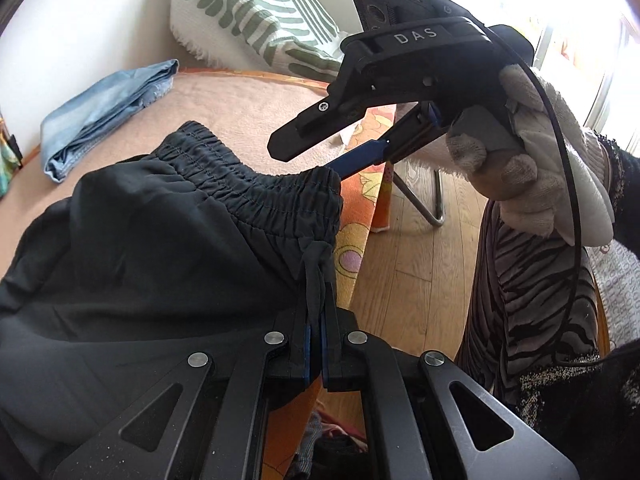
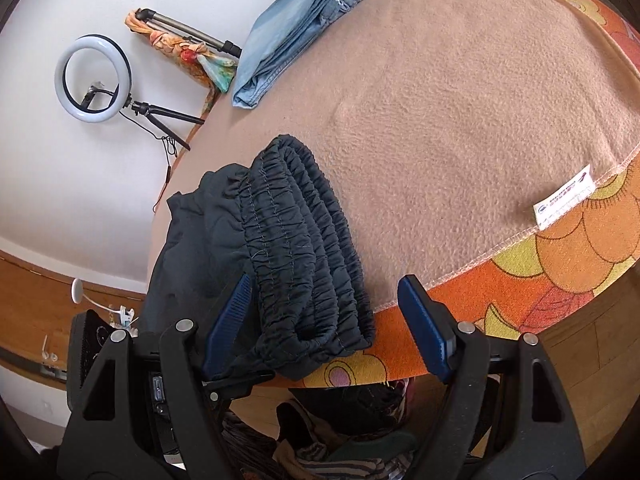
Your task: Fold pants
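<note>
Pants position: black pants (image 2: 256, 248) lay at lower centre of the right wrist view, on the blanket-covered bed (image 2: 460, 120).
Waistband axis: ran from upper centre toward the right tool (image 2: 328, 328).
Right tool: spread wide, straddling the waistband end, one pad touching the cloth, nothing gripped.
Left tool (image 1: 316, 344): clenched on a bunch of pants fabric, lower centre.
Nearer hand: judged the left.
</note>
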